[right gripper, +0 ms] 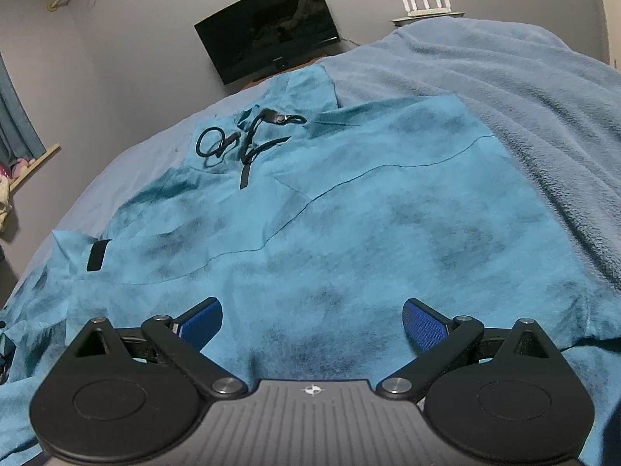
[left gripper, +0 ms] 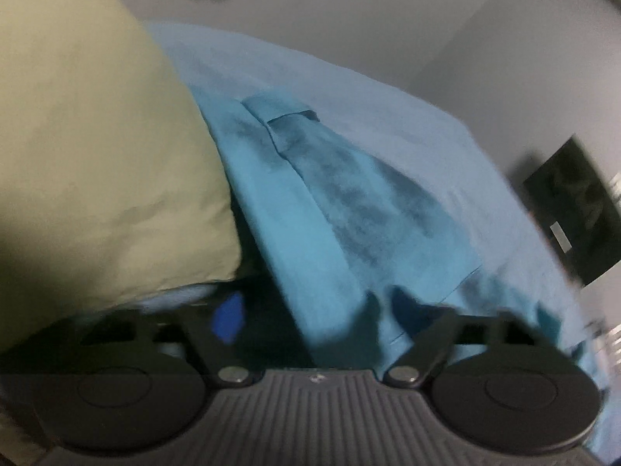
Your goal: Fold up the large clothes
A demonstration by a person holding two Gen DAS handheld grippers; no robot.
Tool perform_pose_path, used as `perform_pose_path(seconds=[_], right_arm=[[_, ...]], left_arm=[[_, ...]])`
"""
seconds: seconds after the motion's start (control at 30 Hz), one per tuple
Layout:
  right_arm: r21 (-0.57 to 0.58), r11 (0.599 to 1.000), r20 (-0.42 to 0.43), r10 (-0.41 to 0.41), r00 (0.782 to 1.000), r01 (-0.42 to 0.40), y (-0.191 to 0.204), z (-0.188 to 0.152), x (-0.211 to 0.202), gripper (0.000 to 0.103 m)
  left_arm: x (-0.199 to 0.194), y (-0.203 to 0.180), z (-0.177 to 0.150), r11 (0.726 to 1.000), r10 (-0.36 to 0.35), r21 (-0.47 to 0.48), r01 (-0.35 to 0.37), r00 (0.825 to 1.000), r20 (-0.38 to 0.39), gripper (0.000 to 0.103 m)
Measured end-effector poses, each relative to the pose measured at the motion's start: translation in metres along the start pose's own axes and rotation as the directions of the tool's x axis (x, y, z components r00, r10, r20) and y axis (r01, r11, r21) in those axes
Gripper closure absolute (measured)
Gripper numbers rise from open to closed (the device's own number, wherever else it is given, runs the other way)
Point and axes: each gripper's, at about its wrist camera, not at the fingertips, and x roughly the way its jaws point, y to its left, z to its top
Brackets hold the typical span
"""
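Observation:
A teal hooded garment lies spread on the bed, with black drawstrings near its neck at the far end. My right gripper is open, its blue pads spread wide just above the garment's near hem, holding nothing. In the blurred left wrist view the same garment runs away from me, with a sleeve and cuff at the far end. My left gripper sits at the garment's near edge; one blue pad shows, the other is hidden by cloth.
A beige pillow fills the left of the left wrist view. A light blue blanket is heaped at the right. The bed sheet lies beyond the garment. A dark monitor and a router stand by the wall.

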Motion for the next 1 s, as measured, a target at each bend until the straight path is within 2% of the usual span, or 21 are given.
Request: perform_pose_path(seconds=[0.03, 0.07, 0.17, 0.27, 0.33, 0.43, 0.53, 0.63, 0.73, 0.87, 0.97, 1.0], right_arm=[[-0.005, 1.0, 0.0, 0.0, 1.0, 0.0, 0.001, 0.0, 0.001, 0.002], [-0.009, 1.0, -0.002, 0.0, 1.0, 0.0, 0.001, 0.0, 0.001, 0.002], [-0.019, 1.0, -0.013, -0.006, 1.0, 0.006, 0.003, -0.001, 0.003, 0.003], [-0.024, 1.0, -0.015, -0.004, 1.0, 0.004, 0.004, -0.001, 0.004, 0.003], [-0.03, 1.0, -0.012, 0.001, 1.0, -0.001, 0.004, 0.0, 0.003, 0.003], [-0.043, 0.999, -0.007, 0.009, 1.0, -0.009, 0.006, -0.001, 0.001, 0.003], [-0.058, 0.998, 0.0, 0.02, 1.0, -0.02, 0.007, 0.0, -0.001, 0.003], [-0.072, 0.997, 0.007, 0.031, 1.0, -0.03, 0.009, 0.0, -0.003, 0.003], [-0.081, 0.996, 0.014, 0.039, 0.999, -0.038, 0.01, 0.0, -0.004, 0.003], [-0.074, 0.996, 0.024, 0.047, 0.999, -0.045, 0.008, 0.0, -0.007, 0.003], [-0.06, 0.997, 0.031, 0.048, 0.998, -0.046, 0.005, -0.001, -0.008, 0.003], [-0.055, 0.997, 0.031, 0.047, 0.998, -0.046, 0.003, -0.001, -0.008, 0.003]], left_arm=[[0.0, 0.002, 0.001, 0.999, -0.031, -0.009, 0.031, 1.0, -0.005, 0.08], [-0.001, 0.001, 0.001, 0.999, -0.048, -0.004, 0.048, 0.999, -0.002, 0.093], [-0.01, -0.012, 0.0, 0.996, -0.057, 0.067, 0.054, 0.998, 0.04, 0.098], [-0.029, -0.028, 0.001, 0.987, -0.102, 0.133, 0.088, 0.989, 0.103, 0.103], [-0.044, -0.043, 0.003, 0.976, -0.136, 0.186, 0.11, 0.982, 0.134, 0.103], [-0.07, -0.074, 0.006, 0.95, -0.222, 0.257, 0.177, 0.962, 0.158, 0.103], [-0.097, -0.117, 0.002, 0.902, -0.324, 0.352, 0.251, 0.931, 0.166, 0.103], [-0.132, -0.167, -0.012, 0.821, -0.449, 0.461, 0.336, 0.88, 0.157, 0.103], [-0.163, -0.217, -0.038, 0.717, -0.576, 0.543, 0.437, 0.81, 0.109, 0.103], [-0.186, -0.285, -0.092, 0.555, -0.693, 0.625, 0.549, 0.721, -0.018, 0.103], [-0.193, -0.324, -0.142, 0.451, -0.728, 0.661, 0.6, 0.675, -0.116, 0.103], [-0.192, -0.335, -0.159, 0.423, -0.73, 0.667, 0.613, 0.667, -0.149, 0.103]])
